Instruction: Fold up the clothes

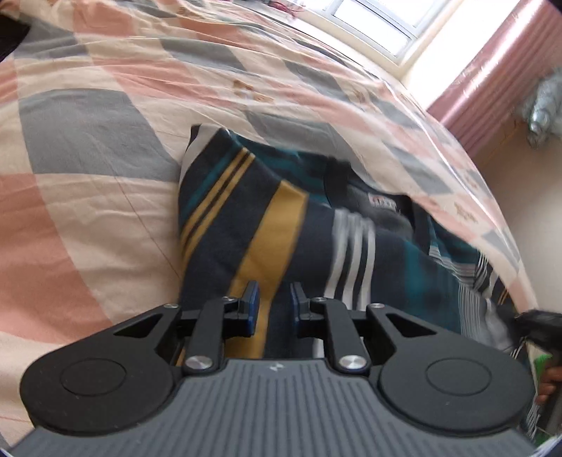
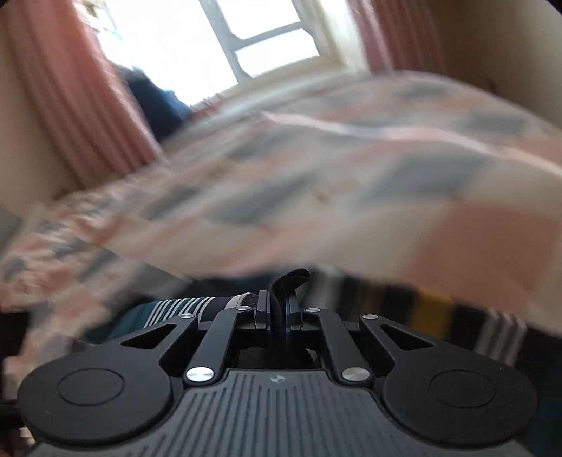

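A striped garment [image 1: 281,218] in navy, teal, mustard and white lies on the bed, its collar and label toward the right. My left gripper [image 1: 274,298] is just above its near part, jaws a little apart with nothing between them. My right gripper [image 2: 278,306] is shut on a dark edge of the same garment [image 2: 288,281], which sticks up between the pads. The right wrist view is blurred. The striped cloth [image 2: 435,316] spreads out behind the right gripper. The right gripper also shows at the left wrist view's right edge [image 1: 537,323].
The bed is covered by a checked sheet [image 1: 105,140] in pink, grey and cream. A window [image 1: 379,24] and pink curtains [image 1: 498,81] stand beyond the bed. The bed's right edge drops off near the wall.
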